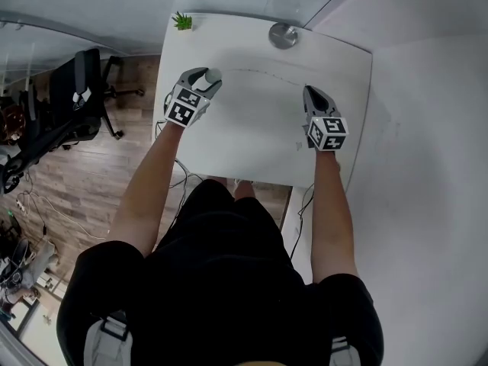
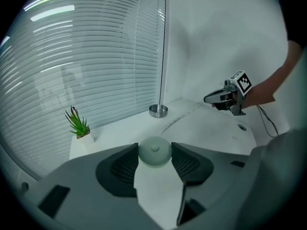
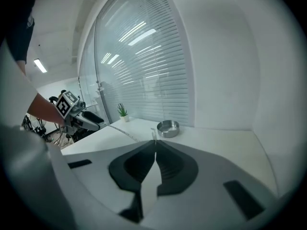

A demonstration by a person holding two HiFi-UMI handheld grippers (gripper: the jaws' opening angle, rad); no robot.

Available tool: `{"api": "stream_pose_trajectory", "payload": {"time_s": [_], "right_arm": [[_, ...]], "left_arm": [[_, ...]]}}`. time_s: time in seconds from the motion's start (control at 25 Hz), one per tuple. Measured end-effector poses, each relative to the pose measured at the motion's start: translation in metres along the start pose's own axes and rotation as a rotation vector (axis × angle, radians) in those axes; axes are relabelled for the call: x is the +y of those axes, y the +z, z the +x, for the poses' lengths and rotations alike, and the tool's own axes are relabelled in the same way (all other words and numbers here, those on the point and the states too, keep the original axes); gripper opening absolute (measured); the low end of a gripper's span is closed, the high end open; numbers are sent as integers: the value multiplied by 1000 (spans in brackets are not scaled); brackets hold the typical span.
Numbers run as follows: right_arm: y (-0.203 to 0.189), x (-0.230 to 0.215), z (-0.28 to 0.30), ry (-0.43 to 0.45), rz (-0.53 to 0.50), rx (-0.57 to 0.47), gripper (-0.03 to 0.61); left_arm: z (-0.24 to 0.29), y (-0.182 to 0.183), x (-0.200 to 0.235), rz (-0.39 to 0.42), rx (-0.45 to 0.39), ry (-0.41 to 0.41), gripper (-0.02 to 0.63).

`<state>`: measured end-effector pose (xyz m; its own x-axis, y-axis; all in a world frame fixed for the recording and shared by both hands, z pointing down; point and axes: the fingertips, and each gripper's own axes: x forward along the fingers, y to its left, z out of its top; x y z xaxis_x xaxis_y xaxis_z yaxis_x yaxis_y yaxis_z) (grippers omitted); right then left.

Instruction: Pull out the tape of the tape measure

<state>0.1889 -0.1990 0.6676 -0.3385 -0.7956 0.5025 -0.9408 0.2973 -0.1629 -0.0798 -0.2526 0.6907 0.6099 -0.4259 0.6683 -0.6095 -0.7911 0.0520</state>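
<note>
Holding round tape measure (image 2: 154, 153) between left gripper (image 2: 155, 150) jaws, pinching tape (image 1: 259, 72) end in right gripper (image 3: 154, 143) pressed together, over white table (image 1: 252, 139)
Stretched thin between both, just short of metal dish (image 1: 283, 35) at far edge; small plant (image 1: 182, 21) on far left corner, office chair (image 1: 76, 101) on floor to left

Round pale tape measure (image 2: 154, 150) sits clamped in the left hand-held gripper (image 2: 154, 153) — thin tape (image 2: 183, 116) drawn out rightward.
</note>
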Motion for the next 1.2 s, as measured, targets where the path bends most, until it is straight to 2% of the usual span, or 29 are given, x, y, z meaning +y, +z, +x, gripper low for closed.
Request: {"api": "stream_pose_trajectory", "payload": {"time_s": [0.4,1.2], "right_arm": [[-27,-23,30,-49,42,46,11],[-63,-39,72,-64,32,195,11]], "left_arm": [[33,-11,12,-57,9,4,227],[78,-34,31,-49,108,-13,227]]}}
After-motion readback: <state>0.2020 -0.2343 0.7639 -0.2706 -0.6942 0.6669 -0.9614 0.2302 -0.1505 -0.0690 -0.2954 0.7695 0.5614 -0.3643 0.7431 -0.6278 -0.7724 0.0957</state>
